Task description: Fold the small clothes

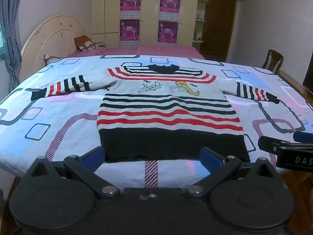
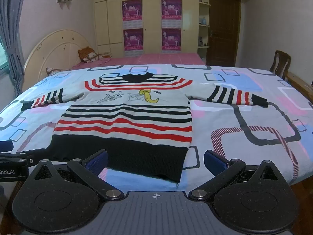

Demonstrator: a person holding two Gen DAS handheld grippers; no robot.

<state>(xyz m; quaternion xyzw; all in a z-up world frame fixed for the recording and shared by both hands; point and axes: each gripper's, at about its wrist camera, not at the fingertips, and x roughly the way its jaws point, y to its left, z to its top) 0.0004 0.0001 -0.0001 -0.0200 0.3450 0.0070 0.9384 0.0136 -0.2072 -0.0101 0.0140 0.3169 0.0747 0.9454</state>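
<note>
A small striped sweater point(image 1: 168, 105) point(image 2: 127, 121) lies flat on the patterned quilt, front up, both sleeves spread out sideways, black hem toward me. It is grey with red and black stripes and a cartoon print on the chest. My left gripper point(image 1: 152, 156) hovers open just short of the hem's middle, blue pads wide apart, nothing between them. My right gripper point(image 2: 155, 161) is also open, near the hem's right corner, touching nothing. The right gripper's side shows at the left wrist view's right edge.
The quilt point(image 1: 58, 121) covers a bed whose near edge drops off just below the hem. A pink bed point(image 1: 156, 50) with pillows point(image 1: 86, 43) lies behind, then a wardrobe point(image 2: 152, 19) and a door point(image 2: 223, 29). A wooden chair point(image 2: 279, 62) stands at the right.
</note>
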